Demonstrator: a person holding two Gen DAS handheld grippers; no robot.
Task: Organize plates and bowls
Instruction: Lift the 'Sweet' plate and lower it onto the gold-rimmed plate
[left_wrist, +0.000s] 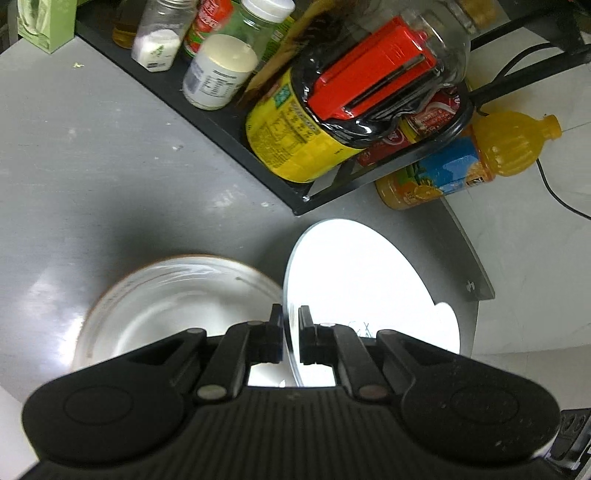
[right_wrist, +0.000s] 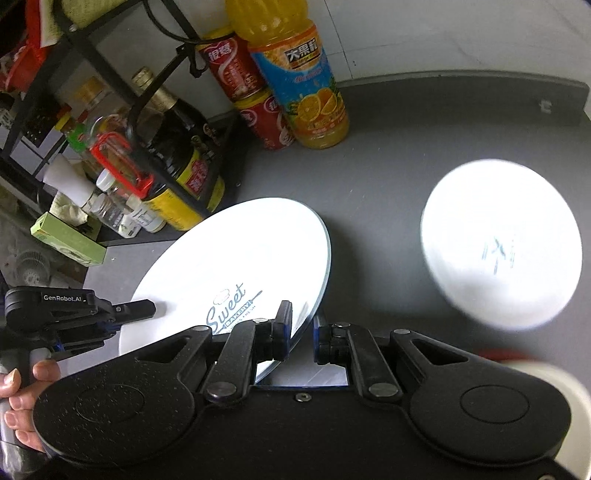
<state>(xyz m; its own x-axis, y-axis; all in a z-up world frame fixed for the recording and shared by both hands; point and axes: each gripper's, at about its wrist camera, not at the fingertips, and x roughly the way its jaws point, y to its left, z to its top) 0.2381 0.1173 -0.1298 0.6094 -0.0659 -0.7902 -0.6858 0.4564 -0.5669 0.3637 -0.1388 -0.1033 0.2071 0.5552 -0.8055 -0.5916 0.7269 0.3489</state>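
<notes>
- Grey surface (left_wrist: 92, 155), rounded at its far edge, set against a pale wall.
- One black wire rack (left_wrist: 207, 122) at the back of the surface, crowded with jars and bottles: one yellow-labelled jug with a red handle (left_wrist: 295, 147), one white-capped jar (left_wrist: 218, 74), one shaker of white powder (left_wrist: 159, 40); the rest too jumbled to count.
- One white plate (right_wrist: 236, 266), printed "Sweet", tilted up off the surface and held at two points of its rim.
- Two hand-held grippers on that plate: right hand-held gripper (right_wrist: 301, 332) with both pads pinched onto the near rim, left hand-held gripper (left_wrist: 291, 332) likewise clamped hard on the rim edge at the plate's other side.
- One shallow white dish with a brownish rim (left_wrist: 166, 295) flat on the surface, just beside the tilted plate in the left wrist view.
- One white bowl (right_wrist: 502, 243) with a faint blue mark inside, alone on the surface, well apart from the plate, to its right in the right wrist view.
- One orange juice bottle (right_wrist: 295, 74) with a blue label, standing beside the rack.
- Two red cans (right_wrist: 236, 62), stacked, touching the juice bottle.
- One green carton (right_wrist: 66, 240) lying at the rack's left end.
- One bare hand (right_wrist: 18, 398) visible, wrapped round the left gripper's handle.
</notes>
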